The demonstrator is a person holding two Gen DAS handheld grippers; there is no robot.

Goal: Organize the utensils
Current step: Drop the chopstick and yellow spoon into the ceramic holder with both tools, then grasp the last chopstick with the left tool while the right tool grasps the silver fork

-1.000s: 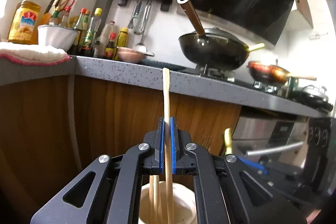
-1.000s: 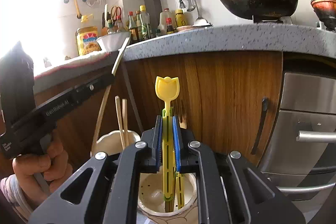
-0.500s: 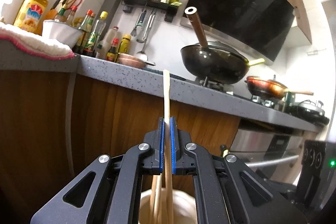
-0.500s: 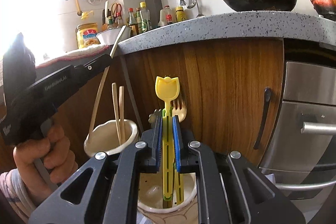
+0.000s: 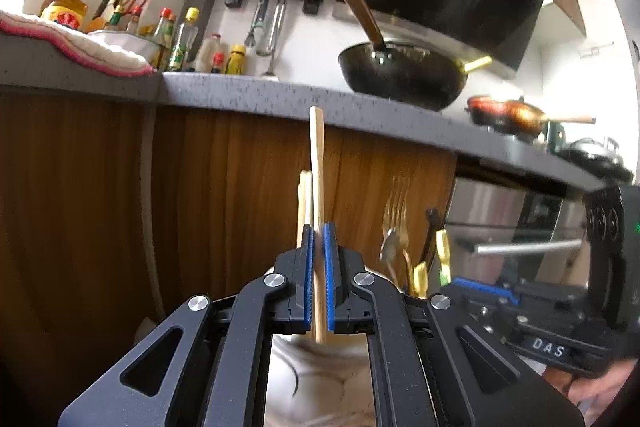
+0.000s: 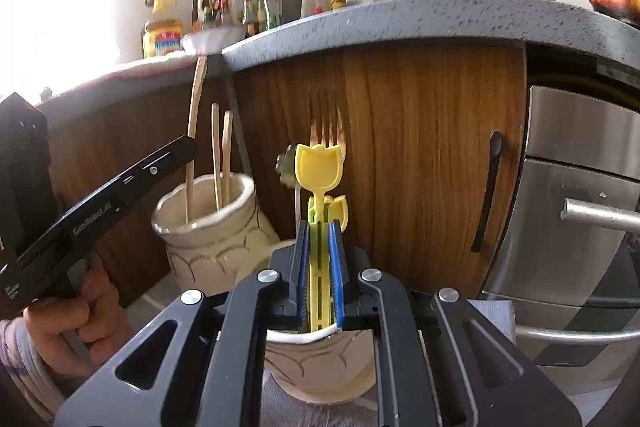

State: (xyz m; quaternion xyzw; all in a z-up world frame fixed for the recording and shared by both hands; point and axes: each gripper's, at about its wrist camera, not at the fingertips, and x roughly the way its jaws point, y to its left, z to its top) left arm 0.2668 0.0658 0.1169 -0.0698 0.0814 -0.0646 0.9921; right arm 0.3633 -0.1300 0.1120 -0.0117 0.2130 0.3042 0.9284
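Left claw [image 5: 319,267] angled steeply upward, blue pads clamped on a pale wooden chopstick [image 5: 317,163] standing in the cream ceramic crock [image 6: 208,223]. Right claw [image 6: 319,267] likewise pinched on a yellow tulip-shaped plastic spoon [image 6: 319,167], upright over a second cream ceramic jar [image 6: 320,363]. Two more chopsticks [image 6: 221,151] beside the held one. Little room between jars and brown wooden cabinet door [image 6: 420,147] behind; speckled grey bench [image 6: 420,19] overhanging above. Compared with a second ago, both cameras lower, jars farther ahead.
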